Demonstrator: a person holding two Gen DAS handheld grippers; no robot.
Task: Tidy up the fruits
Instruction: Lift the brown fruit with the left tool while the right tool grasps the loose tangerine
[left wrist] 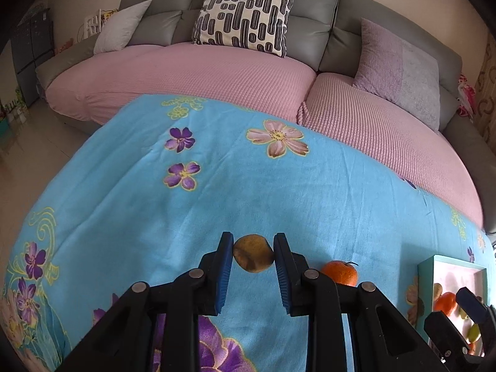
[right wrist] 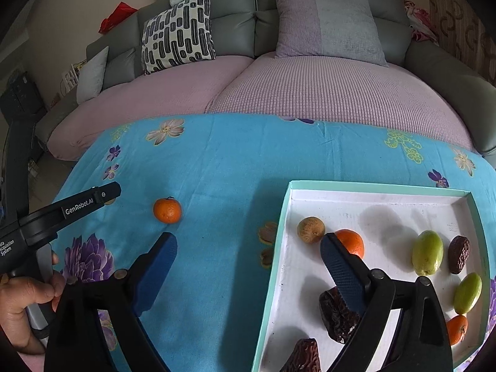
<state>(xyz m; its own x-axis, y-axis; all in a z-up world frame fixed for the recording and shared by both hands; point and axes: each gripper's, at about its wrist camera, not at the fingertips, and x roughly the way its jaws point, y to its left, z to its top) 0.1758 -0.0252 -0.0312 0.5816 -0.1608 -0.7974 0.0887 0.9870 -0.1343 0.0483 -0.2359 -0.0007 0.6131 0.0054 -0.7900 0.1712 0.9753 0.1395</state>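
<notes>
1. The left claw [left wrist: 253, 255] pinches a round brownish-yellow fruit [left wrist: 253, 253] above the blue floral cloth [left wrist: 217, 192]; its own view alone shows this grip.
2. The right claw [right wrist: 248, 248], spread and empty, hangs over the teal-rimmed white tray [right wrist: 365, 186] of fruit.
3. A small orange mandarin [right wrist: 167, 210] lies loose on the cloth beyond.

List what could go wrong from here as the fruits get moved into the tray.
1. The left hand-held gripper pinches the round brown fruit only at its fingertips, so the fruit could slip out and roll across the blue cloth.
2. The tray already holds many fruits; a dropped one could knock the brown fruit in the tray or roll about.
3. The open right hand-held gripper straddles the tray's rim and could nudge the tray.
</notes>
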